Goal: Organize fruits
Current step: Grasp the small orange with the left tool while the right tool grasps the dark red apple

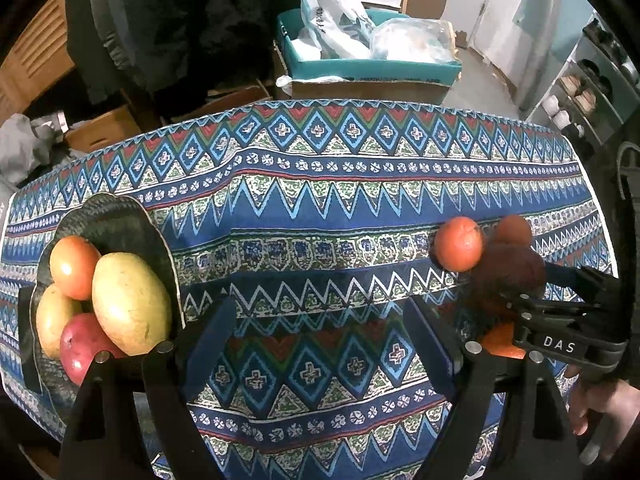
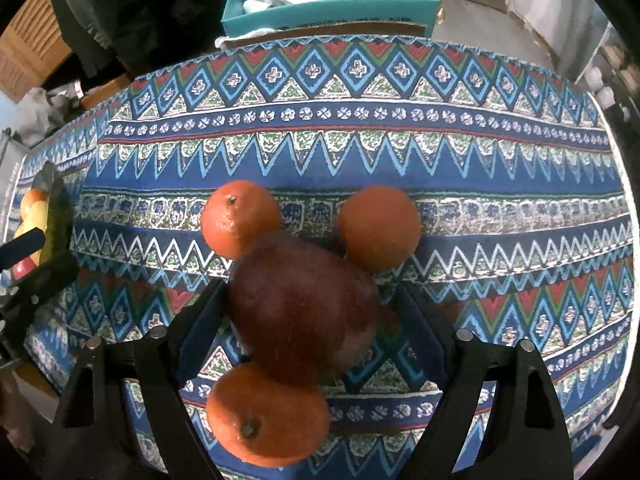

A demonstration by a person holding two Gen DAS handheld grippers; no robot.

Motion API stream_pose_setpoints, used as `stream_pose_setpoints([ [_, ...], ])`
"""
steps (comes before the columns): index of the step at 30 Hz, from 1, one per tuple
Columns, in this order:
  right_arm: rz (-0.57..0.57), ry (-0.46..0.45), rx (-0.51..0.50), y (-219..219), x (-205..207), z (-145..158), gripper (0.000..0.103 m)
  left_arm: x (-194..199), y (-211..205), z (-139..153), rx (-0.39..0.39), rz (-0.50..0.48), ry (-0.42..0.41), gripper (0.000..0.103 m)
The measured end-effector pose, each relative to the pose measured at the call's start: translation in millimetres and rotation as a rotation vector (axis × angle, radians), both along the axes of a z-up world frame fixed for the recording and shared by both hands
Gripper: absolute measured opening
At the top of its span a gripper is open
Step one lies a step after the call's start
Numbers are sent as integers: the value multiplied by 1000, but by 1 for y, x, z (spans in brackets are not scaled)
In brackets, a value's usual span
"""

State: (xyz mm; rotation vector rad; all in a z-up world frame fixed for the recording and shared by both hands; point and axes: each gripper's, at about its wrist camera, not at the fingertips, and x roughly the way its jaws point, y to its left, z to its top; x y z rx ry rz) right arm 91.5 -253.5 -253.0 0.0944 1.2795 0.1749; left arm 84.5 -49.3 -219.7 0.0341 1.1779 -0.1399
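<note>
The right gripper (image 2: 308, 312) stands spread wide around a dark red apple (image 2: 304, 312) on the tabletop (image 2: 500, 184). The apple fills most of the gap; the left pad looks to be at its skin, while a slim strip of cloth shows before the right pad, so whether the pads press it I cannot tell. The apple is broad, rounded and dull-skinned, blurred in this close view.

Three oranges ring it: one (image 2: 240, 218) with a stem stub just beyond it to the left and touching it, a second (image 2: 378, 226) beyond to the right, and a third (image 2: 268, 414) on the near side, partly under the apple's edge. Their peel is bright, pitted and glossy.

The left gripper (image 1: 316, 332) is also spread, holding nothing; only the woven cloth shows between its dark fingers. The cloth (image 1: 320, 208) covers the tabletop in bands of blue, red, green and white zigzags and diamonds.

Just beside the left gripper's left finger sits a dark, scallop-edged woven bowl (image 1: 104, 216). It carries a smooth oval yellow-green mango (image 1: 130, 300), a round orange-red fruit (image 1: 74, 266), a yellowish fruit (image 1: 54, 318) and a red apple (image 1: 82, 346), all piled touching.

Past the far edge stands a teal cardboard box (image 1: 372, 70) stuffed with crinkled plastic bags (image 1: 408, 38).
</note>
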Motion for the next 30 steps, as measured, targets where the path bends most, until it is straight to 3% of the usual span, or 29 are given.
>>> stream_pose_setpoints([
  [2, 5, -3, 21, 1, 1, -1, 77, 1, -2, 0, 2, -4, 0, 87],
  [12, 22, -80, -19, -1, -5, 16, 76, 9, -15, -2, -21, -16, 9, 87],
  [21, -27, -157, -61, -33, -17, 45, 76, 17, -39, -3, -50, -49, 12, 87],
  [30, -101, -173, -88, -67, -21, 44, 76, 26, -72, -9, -61, -94, 12, 87],
])
